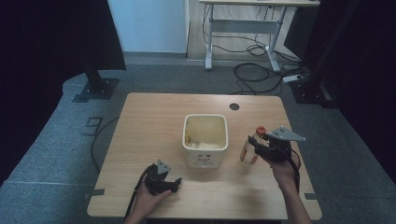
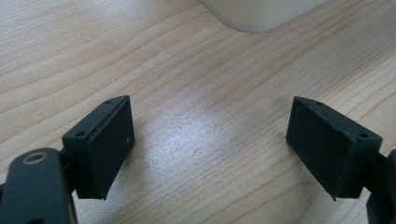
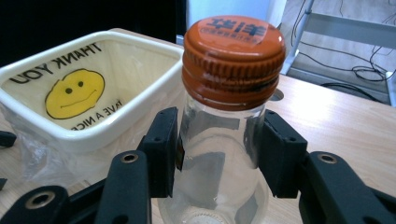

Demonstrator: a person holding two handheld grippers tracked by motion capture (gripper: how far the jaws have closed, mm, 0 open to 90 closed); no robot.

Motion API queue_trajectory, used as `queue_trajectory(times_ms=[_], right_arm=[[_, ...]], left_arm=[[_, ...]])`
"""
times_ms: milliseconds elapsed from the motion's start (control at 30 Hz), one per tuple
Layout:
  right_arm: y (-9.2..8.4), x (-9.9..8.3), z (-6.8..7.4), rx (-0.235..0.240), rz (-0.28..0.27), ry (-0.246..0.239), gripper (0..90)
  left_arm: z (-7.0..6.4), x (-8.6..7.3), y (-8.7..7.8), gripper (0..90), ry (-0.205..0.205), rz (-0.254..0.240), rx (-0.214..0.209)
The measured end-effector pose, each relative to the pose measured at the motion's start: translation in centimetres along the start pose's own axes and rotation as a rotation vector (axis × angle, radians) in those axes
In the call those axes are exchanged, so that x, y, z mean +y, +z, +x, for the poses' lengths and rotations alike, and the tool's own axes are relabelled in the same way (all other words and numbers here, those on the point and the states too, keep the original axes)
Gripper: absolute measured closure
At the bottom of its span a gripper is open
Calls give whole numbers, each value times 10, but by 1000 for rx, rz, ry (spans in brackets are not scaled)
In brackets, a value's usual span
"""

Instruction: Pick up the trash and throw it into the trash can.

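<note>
Right gripper (image 3: pixel 219 154) clamps the smooth glass bottle (image 3: pixel 222 154) near the worktop's right edge — it might slip before reaching the bin (image 1: pixel 205 138) — grip probably shallow.

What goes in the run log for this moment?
right gripper: shut on bottle | left gripper: open, over table | bin: centre
</note>
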State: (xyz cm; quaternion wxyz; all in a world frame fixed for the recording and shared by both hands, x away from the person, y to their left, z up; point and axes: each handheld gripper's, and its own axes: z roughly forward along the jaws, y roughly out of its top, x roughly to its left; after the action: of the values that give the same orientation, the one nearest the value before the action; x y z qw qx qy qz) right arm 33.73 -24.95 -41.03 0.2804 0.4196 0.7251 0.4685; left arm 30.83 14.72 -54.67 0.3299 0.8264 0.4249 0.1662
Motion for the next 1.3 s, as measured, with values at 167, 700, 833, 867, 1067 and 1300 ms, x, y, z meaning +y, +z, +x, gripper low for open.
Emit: queue_trajectory(times_ms=[167,700,833,867,1067,1300], right_arm=[[-4,6,3,5,-18,-9,527],[-20,29,6,27,-78,-2,528],[-20,37,8,34,-93,-4,529],[-20,38,8,37,-96,0,530],[-21,53,14,46,-107,-12,529],[-23,67,21,54,-128,-24,530]], left_arm=[[0,0,0,152,1,1,1],[0,0,0,153,2,0,2],[0,0,0,153,2,0,2],[0,0,0,153,2,0,2],[0,0,0,153,2,0,2],[0,0,0,153,4,2,2]])
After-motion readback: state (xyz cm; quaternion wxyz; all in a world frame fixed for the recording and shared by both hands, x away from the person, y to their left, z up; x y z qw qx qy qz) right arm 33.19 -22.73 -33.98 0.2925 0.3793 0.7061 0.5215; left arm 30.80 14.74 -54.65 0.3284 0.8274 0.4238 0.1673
